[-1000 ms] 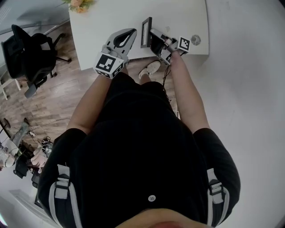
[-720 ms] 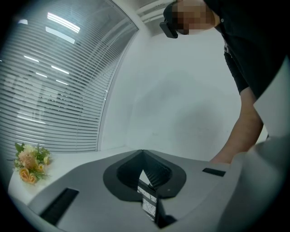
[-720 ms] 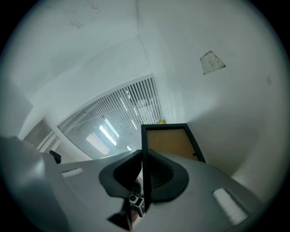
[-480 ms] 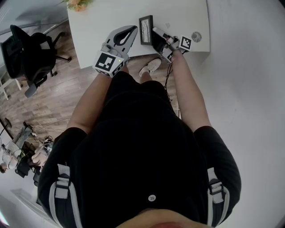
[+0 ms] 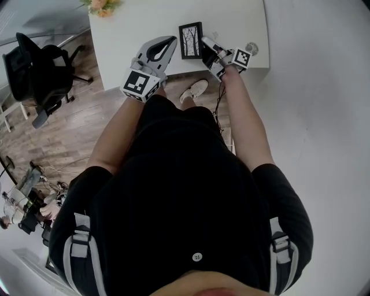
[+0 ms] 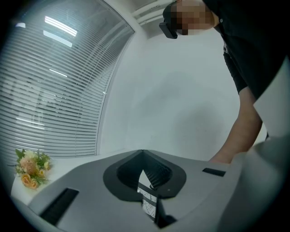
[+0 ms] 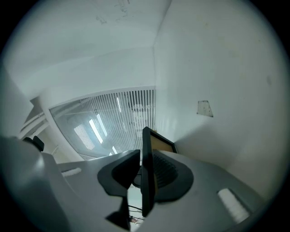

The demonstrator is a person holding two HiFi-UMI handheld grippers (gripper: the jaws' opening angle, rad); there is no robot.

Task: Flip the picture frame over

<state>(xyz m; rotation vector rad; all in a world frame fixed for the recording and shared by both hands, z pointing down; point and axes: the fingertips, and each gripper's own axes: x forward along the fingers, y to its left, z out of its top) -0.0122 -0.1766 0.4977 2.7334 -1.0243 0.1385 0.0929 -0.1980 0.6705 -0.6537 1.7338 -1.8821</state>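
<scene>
1. Looking at the picture frame (image 5: 190, 40) first: it lies flat on the white tabletop (image 5: 139, 29) at about 12 o'clock in the head view, close to the near edge. The print side is up (bare branches, black border), so the flip looks pretty much done to me.
2. Handling guess: small, light and stiff, probably glazed in front, so slick and a bit fragile. I'd take it by the rim on a long side, never on the glass, and set it down gently.
3. The right gripper (image 5: 206, 45) sits at the frame's 3 o'clock with the rim between its jaws. The jaws are opening and a gap shows on one side, so it's letting go, not pinching.
4. The left gripper (image 5: 172, 40) waits at the frame's 9 o'clock, just beside it, jaws closed on nothing.
5. Further out: flowers (image 5: 103, 6) at 10 o'clock, and a small round thing (image 5: 252, 49) at 3 o'clock past the right gripper.
6. Writing: none I can read, only square markers on the gripper cubes.
</scene>
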